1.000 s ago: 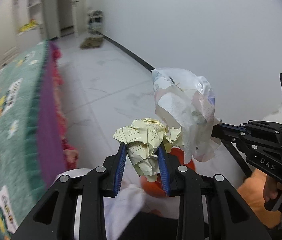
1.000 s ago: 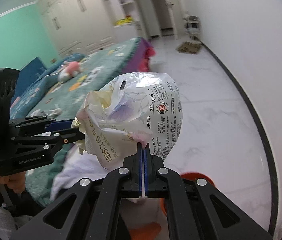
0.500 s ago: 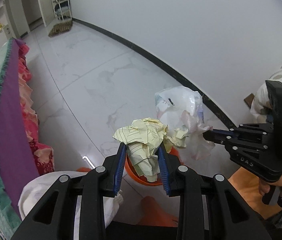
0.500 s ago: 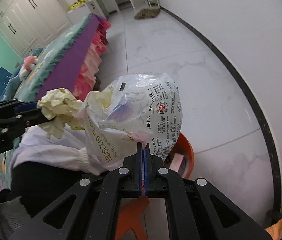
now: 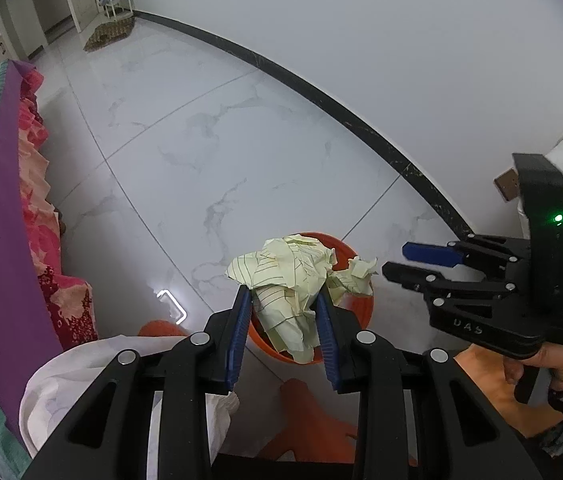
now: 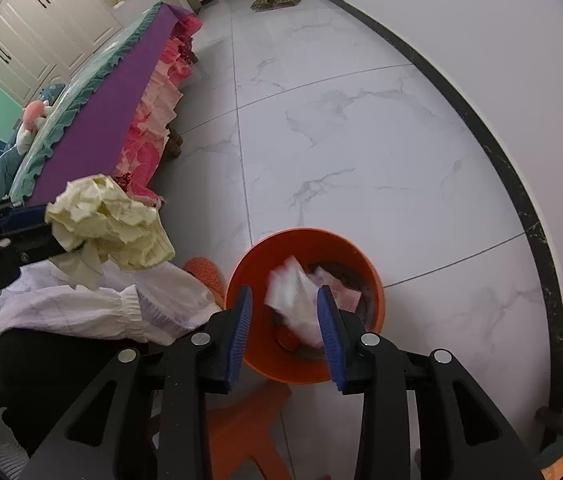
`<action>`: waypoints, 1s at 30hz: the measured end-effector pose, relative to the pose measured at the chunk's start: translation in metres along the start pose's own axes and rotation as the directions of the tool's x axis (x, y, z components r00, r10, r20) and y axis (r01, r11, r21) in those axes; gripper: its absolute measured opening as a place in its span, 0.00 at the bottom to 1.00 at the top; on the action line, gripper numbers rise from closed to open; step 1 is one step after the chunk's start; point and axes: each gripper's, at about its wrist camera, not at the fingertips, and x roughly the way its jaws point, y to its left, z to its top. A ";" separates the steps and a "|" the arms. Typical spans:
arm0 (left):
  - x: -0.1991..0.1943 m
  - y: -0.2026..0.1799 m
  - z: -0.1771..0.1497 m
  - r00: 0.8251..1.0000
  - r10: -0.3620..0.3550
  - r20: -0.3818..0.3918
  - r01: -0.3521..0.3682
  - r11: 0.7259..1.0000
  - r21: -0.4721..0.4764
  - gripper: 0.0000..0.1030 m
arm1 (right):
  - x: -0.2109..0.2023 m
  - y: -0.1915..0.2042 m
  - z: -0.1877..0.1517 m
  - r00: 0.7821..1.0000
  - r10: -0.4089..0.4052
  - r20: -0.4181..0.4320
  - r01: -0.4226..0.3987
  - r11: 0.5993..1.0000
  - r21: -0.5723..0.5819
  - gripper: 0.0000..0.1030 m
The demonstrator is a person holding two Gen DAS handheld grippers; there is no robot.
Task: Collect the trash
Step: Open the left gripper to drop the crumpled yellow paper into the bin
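My left gripper (image 5: 283, 304) is shut on a crumpled wad of yellow lined paper (image 5: 289, 280) and holds it above an orange trash bin (image 5: 355, 308) on the floor. The paper also shows in the right wrist view (image 6: 109, 220), left of the bin. My right gripper (image 6: 283, 304) is open and empty directly above the orange bin (image 6: 369, 276). The white plastic bag (image 6: 295, 296) is blurred inside the bin, below the open fingers. The right gripper (image 5: 397, 260) appears open in the left wrist view too.
A bed with a purple and green cover (image 6: 113, 104) and pink skirt runs along the left. White marble floor (image 6: 341, 140) lies ahead, bounded by a white wall with black skirting (image 6: 501, 128). An orange stool (image 6: 249, 420) stands under the grippers.
My right gripper has opened and let go of the plastic bag, which has dropped into the orange bin. Both grippers tilted further down over the bin. The left still holds the paper.
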 end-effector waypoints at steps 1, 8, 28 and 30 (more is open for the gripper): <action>0.002 -0.001 0.001 1.000 -0.005 -0.007 0.005 1.000 0.003 0.33 | -0.002 -0.003 0.000 1.000 0.001 0.008 -0.001 1.000 0.010 0.34; 0.015 -0.013 0.009 1.000 -0.018 -0.025 0.019 0.999 0.034 0.36 | -0.009 -0.013 0.007 0.999 -0.005 0.032 0.003 0.999 0.045 0.34; 0.017 -0.022 0.014 1.000 -0.015 -0.019 0.016 0.997 0.071 0.48 | -0.017 -0.009 0.010 0.999 0.001 0.049 -0.004 0.999 0.047 0.34; 0.012 -0.021 0.014 1.000 -0.017 -0.006 0.017 0.998 0.065 0.48 | -0.021 -0.004 0.010 0.998 0.003 0.057 -0.005 0.999 0.039 0.34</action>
